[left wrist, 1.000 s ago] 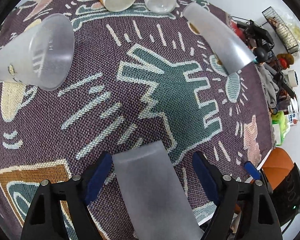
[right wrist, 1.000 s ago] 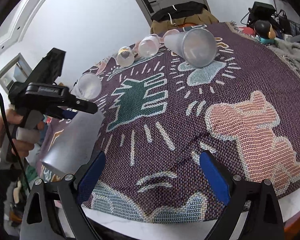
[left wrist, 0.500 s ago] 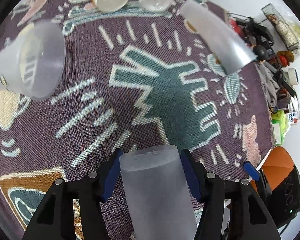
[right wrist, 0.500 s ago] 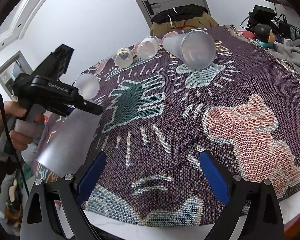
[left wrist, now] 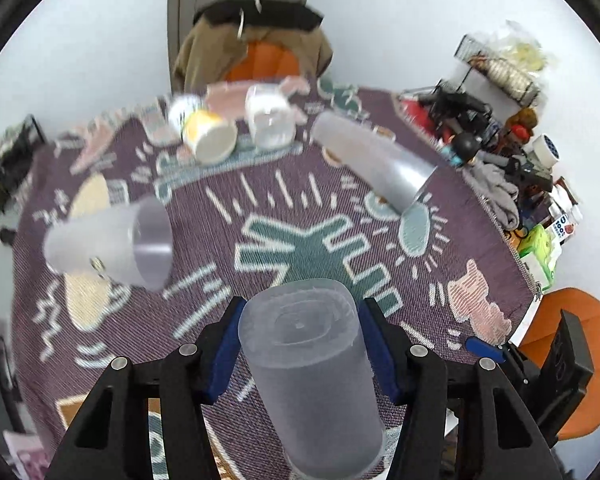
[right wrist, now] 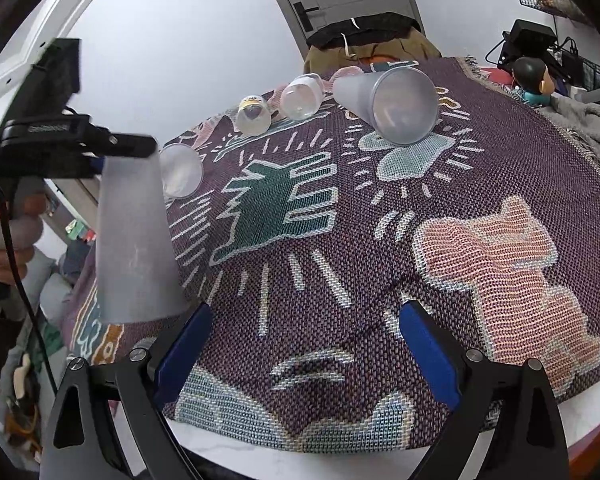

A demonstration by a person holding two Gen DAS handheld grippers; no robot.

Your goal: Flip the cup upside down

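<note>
My left gripper (left wrist: 300,344) is shut on a frosted plastic cup (left wrist: 312,376), its blue pads pressed on both sides near the closed base. The base points up and away from the camera. In the right wrist view the same cup (right wrist: 134,240) stands upside down, wide mouth low over the patterned cloth (right wrist: 380,240), held at its narrow top by the left gripper (right wrist: 112,148). My right gripper (right wrist: 304,356) is open and empty above the cloth's near edge.
Other cups lie on their sides on the cloth: a frosted one at left (left wrist: 112,244), a tall one at the back right (left wrist: 372,164), a clear one (left wrist: 270,120) and a yellow-white one (left wrist: 204,136). Clutter (left wrist: 500,140) lies to the right, an orange chair (left wrist: 576,356) by the table edge.
My left gripper closed on the cup, lifted it and turned it from lying flat to base-up. The right gripper has stayed open and nearly still.
</note>
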